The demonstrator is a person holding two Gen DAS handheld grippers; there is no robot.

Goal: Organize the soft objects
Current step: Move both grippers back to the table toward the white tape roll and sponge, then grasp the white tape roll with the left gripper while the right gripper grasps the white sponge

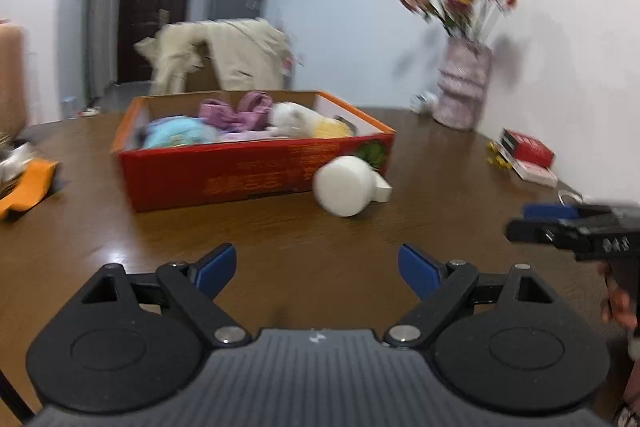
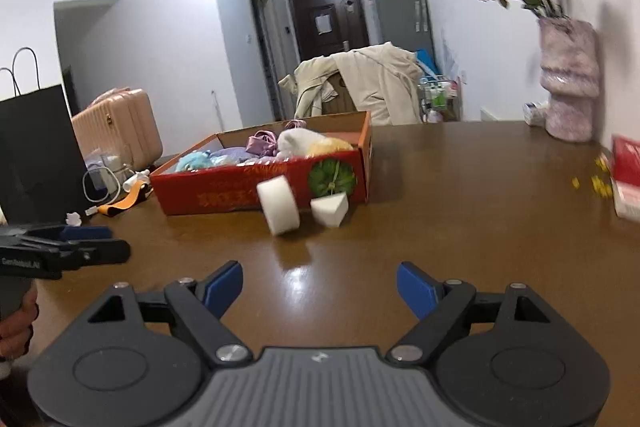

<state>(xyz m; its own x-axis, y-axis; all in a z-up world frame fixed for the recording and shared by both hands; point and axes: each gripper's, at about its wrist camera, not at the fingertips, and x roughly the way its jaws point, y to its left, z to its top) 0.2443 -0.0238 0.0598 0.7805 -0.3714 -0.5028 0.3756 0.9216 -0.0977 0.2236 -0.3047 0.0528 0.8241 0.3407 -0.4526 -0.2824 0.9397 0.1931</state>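
Observation:
A red cardboard box (image 1: 248,175) (image 2: 224,193) sits on the brown table and holds several soft toys: a blue one (image 1: 176,133), purple ones (image 1: 236,113), a white one (image 1: 294,119) and a yellow one (image 1: 330,127). A round white sponge (image 1: 344,185) (image 2: 279,205) and a white wedge sponge (image 2: 329,209) lie on the table against the box's front. My left gripper (image 1: 316,269) is open and empty, well short of the sponges. My right gripper (image 2: 320,287) is open and empty, also short of them. Each gripper shows at the edge of the other's view.
A pink vase with flowers (image 1: 462,89) (image 2: 568,79) stands at the table's far right by the wall. Red books (image 1: 528,155) (image 2: 626,175) lie at the right edge. An orange strap (image 1: 28,187) (image 2: 126,201), a cable and a black bag (image 2: 36,151) are at the left.

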